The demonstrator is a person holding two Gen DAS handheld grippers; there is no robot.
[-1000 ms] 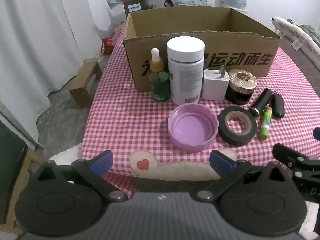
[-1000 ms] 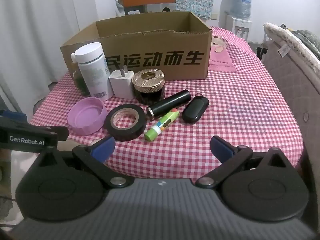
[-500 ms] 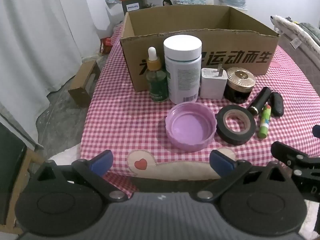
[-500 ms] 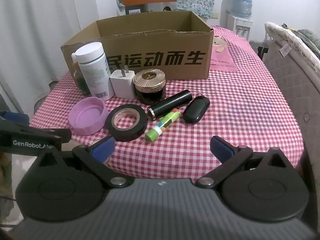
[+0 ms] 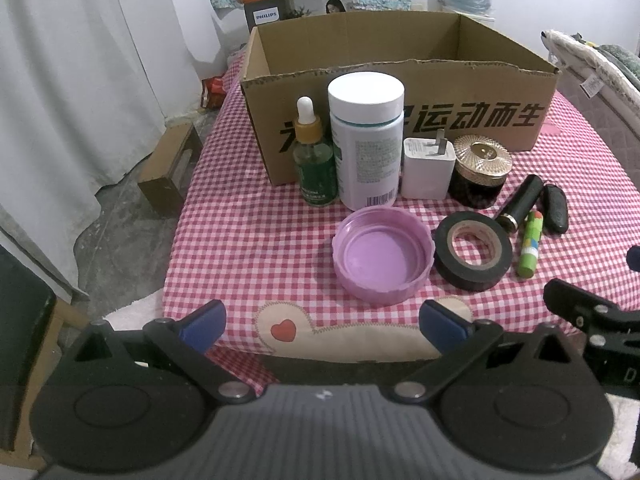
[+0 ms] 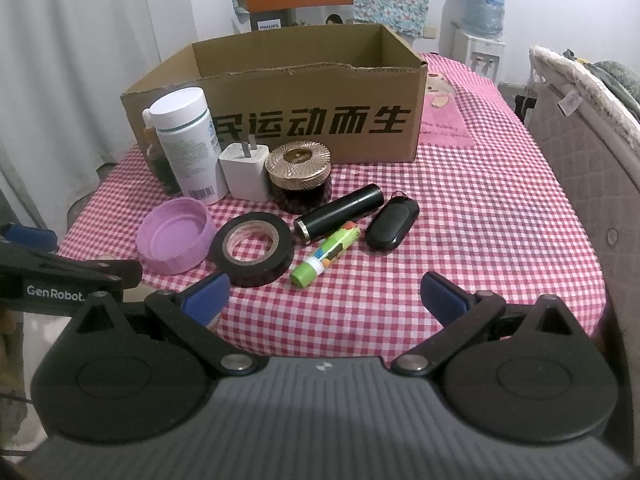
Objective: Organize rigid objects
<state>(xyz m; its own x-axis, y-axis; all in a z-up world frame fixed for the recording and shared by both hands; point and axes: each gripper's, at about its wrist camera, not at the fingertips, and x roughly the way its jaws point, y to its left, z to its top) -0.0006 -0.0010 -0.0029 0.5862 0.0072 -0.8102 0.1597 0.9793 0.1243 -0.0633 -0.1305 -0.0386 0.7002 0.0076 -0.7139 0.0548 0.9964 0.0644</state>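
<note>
A purple lid (image 5: 383, 255), tape roll (image 5: 473, 255), glue stick (image 6: 325, 254) and bottles (image 5: 366, 138) sit on the checked bench (image 6: 460, 216) before an open cardboard box (image 6: 304, 92). Both the left tool (image 5: 322, 326) and the right tool (image 6: 324, 294) hang wide and empty at the near edge.

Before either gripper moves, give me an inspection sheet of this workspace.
Surface: table under a red-and-white checked cloth.
Job's things: cardboard box open at the top, floor hidden; in front of it stand dropper bottle, white bottle, charger plug, gold-lidded jar; nearer lie purple lid, black tape roll, black tube, green glue stick, black key fob.
Clutter: nothing seen.
Grippers: left gripper and right gripper both open, empty, short of the items.
Cables: nothing seen.
Surroundings: white curtain, water dispenser, padded furniture edge.
</note>
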